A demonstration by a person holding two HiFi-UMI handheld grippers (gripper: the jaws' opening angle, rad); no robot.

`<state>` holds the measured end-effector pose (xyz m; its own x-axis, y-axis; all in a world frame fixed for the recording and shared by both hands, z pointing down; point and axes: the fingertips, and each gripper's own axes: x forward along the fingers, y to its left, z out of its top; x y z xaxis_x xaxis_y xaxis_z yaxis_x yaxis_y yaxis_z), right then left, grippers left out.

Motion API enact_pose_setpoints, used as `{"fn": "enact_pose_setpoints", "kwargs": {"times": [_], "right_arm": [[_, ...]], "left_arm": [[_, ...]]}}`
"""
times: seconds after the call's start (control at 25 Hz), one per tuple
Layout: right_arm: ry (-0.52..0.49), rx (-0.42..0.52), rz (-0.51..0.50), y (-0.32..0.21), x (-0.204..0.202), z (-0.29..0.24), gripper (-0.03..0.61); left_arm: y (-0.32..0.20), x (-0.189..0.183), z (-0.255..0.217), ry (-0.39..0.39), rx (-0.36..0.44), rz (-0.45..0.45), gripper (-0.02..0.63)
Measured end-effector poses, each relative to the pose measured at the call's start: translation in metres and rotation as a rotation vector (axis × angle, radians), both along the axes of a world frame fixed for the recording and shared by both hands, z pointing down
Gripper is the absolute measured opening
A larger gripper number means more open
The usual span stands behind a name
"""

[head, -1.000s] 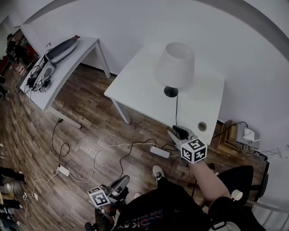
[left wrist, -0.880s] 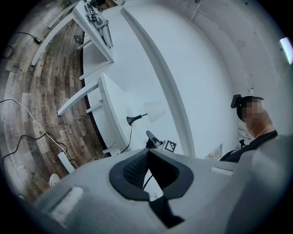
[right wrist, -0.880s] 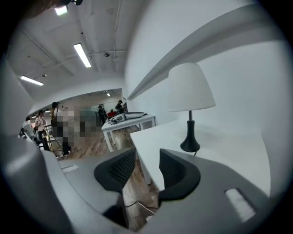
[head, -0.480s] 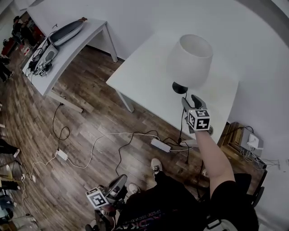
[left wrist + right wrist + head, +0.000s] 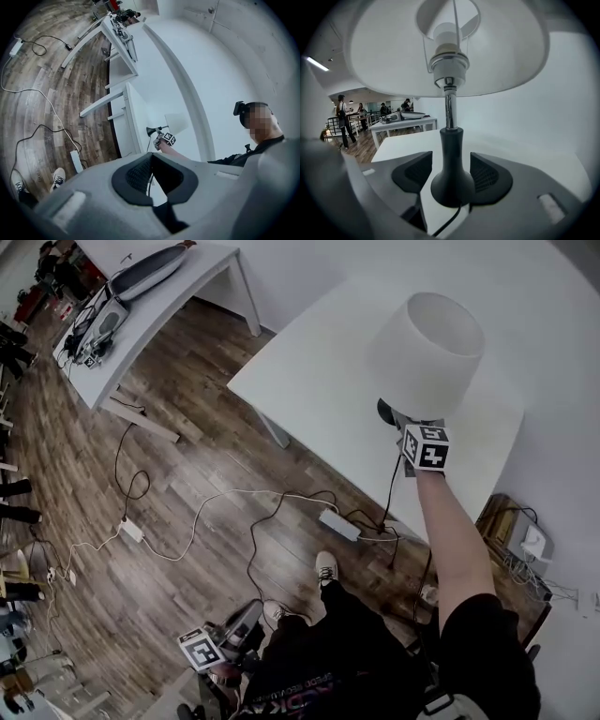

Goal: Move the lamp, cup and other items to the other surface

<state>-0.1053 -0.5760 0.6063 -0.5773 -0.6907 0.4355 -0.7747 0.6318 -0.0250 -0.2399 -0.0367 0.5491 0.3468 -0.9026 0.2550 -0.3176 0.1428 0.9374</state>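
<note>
I'm straddling the lamp base (image 5: 452, 183) with my right gripper (image 5: 403, 423), its jaws just opening, gaps either side; left gripper (image 5: 248, 617) closed.

The lamp (image 5: 427, 343) is showing a white shade, a shiny silver stem and a black base (image 5: 452, 183), while the table (image 5: 309, 381) is showing plain white and the floor (image 5: 187, 474) brown wood-grain planks. The right gripper (image 5: 451, 172) is showing grey with black ribbed pads (image 5: 415, 174), and its cube (image 5: 425, 447) is wearing black-and-white square markers. The power strip (image 5: 338, 524) and the shoe (image 5: 326, 568) are showing white, the lamp's cord (image 5: 389, 493) black.
</note>
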Motion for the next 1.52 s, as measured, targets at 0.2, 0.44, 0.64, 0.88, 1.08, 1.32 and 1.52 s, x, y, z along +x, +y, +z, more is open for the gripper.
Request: {"fn": "enact_pose_setpoints", "kwargs": {"times": [0.2, 0.44, 0.64, 0.88, 1.08, 1.32, 1.52], "right_arm": [[-0.017, 0.021, 0.015, -0.018, -0.005, -0.007, 0.248], [-0.014, 0.036, -0.008, -0.022, -0.012, 0.0, 0.2], [-0.007, 0.037, -0.034, -0.023, -0.019, 0.0, 0.165], [-0.011, 0.037, -0.015, -0.025, -0.017, 0.0, 0.161], [-0.003, 0.039, 0.014, -0.024, -0.016, 0.0, 0.161], [-0.014, 0.048, 0.024, -0.017, -0.013, -0.001, 0.16], [-0.026, 0.059, 0.006, -0.013, -0.014, -0.004, 0.16]], "left_arm": [[-0.002, 0.004, 0.004, 0.001, -0.023, -0.014, -0.003], [-0.004, 0.008, 0.006, 0.006, -0.035, -0.005, -0.003], [0.003, 0.006, 0.006, 0.007, -0.052, -0.025, -0.003], [0.004, 0.01, 0.008, 0.016, -0.056, -0.027, -0.003], [0.004, 0.006, 0.006, 0.01, -0.056, -0.035, -0.003], [0.005, 0.011, 0.005, 0.039, -0.045, -0.043, -0.003], [0.002, 0.008, 0.006, 0.023, -0.054, -0.03, -0.003]]}}
